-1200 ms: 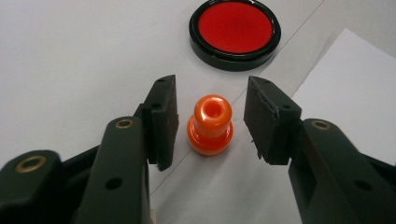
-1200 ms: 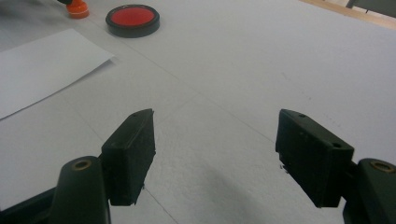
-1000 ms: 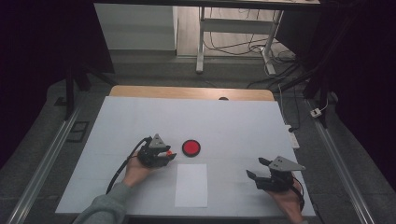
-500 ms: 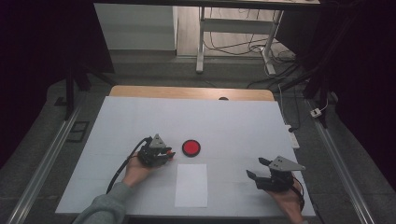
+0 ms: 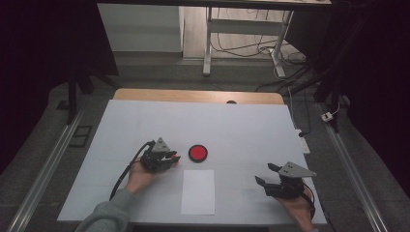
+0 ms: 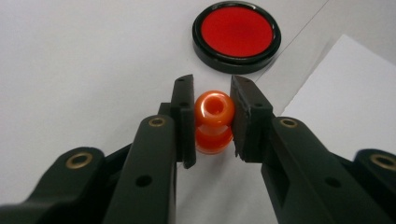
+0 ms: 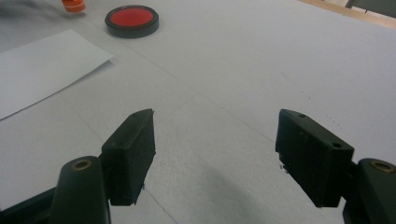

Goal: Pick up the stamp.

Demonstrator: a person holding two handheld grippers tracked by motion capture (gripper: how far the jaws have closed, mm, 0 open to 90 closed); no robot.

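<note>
High view put the left gripper (image 5: 169,158) on the white table (image 5: 241,125), left of centre, with a hand (image 5: 140,175) behind it and a grey sleeve (image 5: 104,215) entering from the bottom edge. Left gripper view showed its jaws, which had just been closing, pressed on an orange piece (image 6: 213,121) made of two rounded lobes stacked one on the other (the upper lobe had a round hole facing up and toward the camera). Its long axis stood upright from the table, and the lower lobe sat at or very near the surface; whether it touched could not be told. Both pads met the piece at its sides, so the grip was a firm one.

Just beyond the jaw tips lay a flat red disc (image 6: 236,35) with a black rim, near the piece but apart from it. In the high view that disc (image 5: 197,152) sat just to the right of the left gripper. A white sheet of paper (image 5: 198,191) lay flat nearer the person's edge, between the two hands, and a corner of it (image 6: 345,93) reached in beside the right-hand jaw.

The right gripper (image 5: 270,179) rested well apart at the table's right side, its jaws spread wide with nothing between them; right gripper view showed bare table (image 7: 261,70) ahead of it, the disc (image 7: 131,19) and the paper (image 7: 42,60) farther off.
</note>
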